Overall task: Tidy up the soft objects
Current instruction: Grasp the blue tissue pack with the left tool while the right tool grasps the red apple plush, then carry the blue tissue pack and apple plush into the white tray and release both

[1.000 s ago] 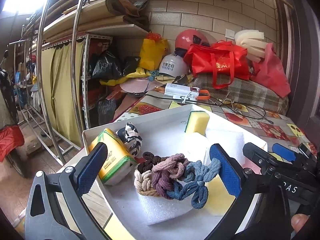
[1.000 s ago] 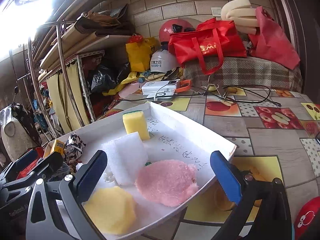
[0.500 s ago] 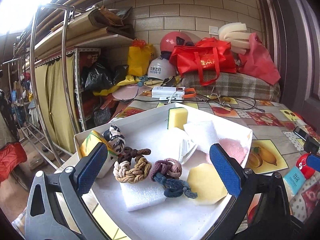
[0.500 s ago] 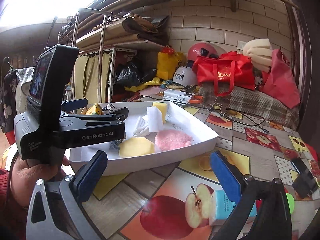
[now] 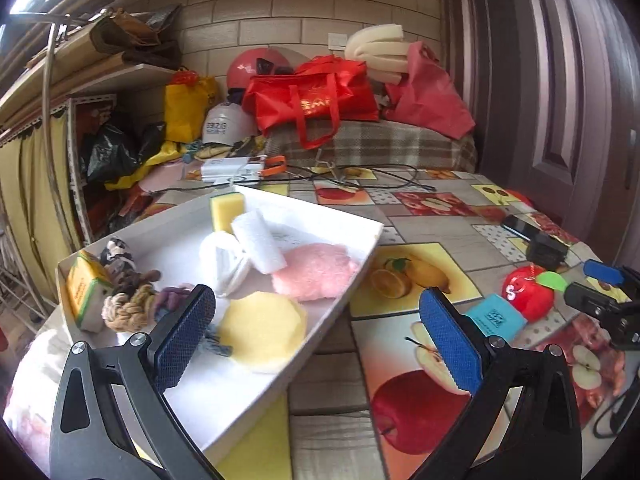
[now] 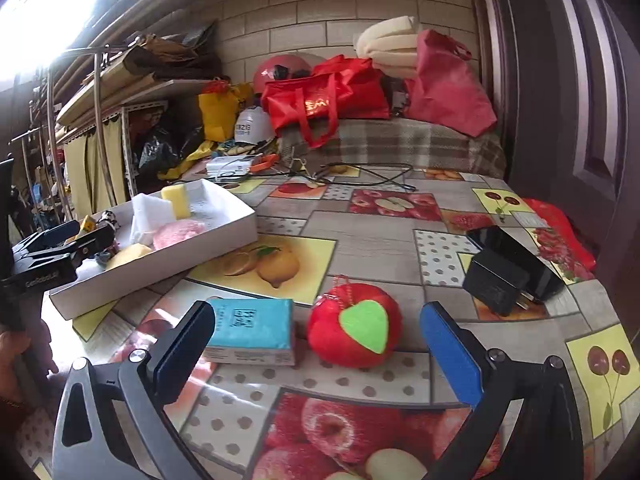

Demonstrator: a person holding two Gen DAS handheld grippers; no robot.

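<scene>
1. Both claws are spread wide with nothing in them. Left claw (image 5: 316,344) hangs over the near right corner of the white tray (image 5: 362,256), one blue pad over the tray, the other over the desk (image 5: 432,232).
2. Right claw (image 6: 318,350) sits low over the desk, pointed at the red plush apple (image 6: 354,326) with its green felt leaf. The apple rests on the fruit-print tablecloth between the two fingers, closer to the right one, not touching either.
3. Just left of the apple is a teal tissue pack (image 6: 252,330), lying flat, very close to the apple; can't tell if they touch.
4. Inside the tray: a yellow round sponge (image 5: 262,330) near the front, a pink fluffy pad (image 5: 316,270) right behind it, a white foam block (image 5: 258,246) leaning tilted, and a yellow-green dish sponge (image 5: 226,208) upright at the far end.
5. Tray's left side has a pile of knotted hair ties (image 5: 128,306) and a yellow-green tissue pack (image 5: 84,292) in the corner.
6. Off to the right on the desk, well apart from the apple, there's a black charger plug (image 6: 496,286) beside a black phone (image 6: 516,256).
7. From the right wrist view the left claw (image 6: 68,240) shows at the tray's near end.
</scene>
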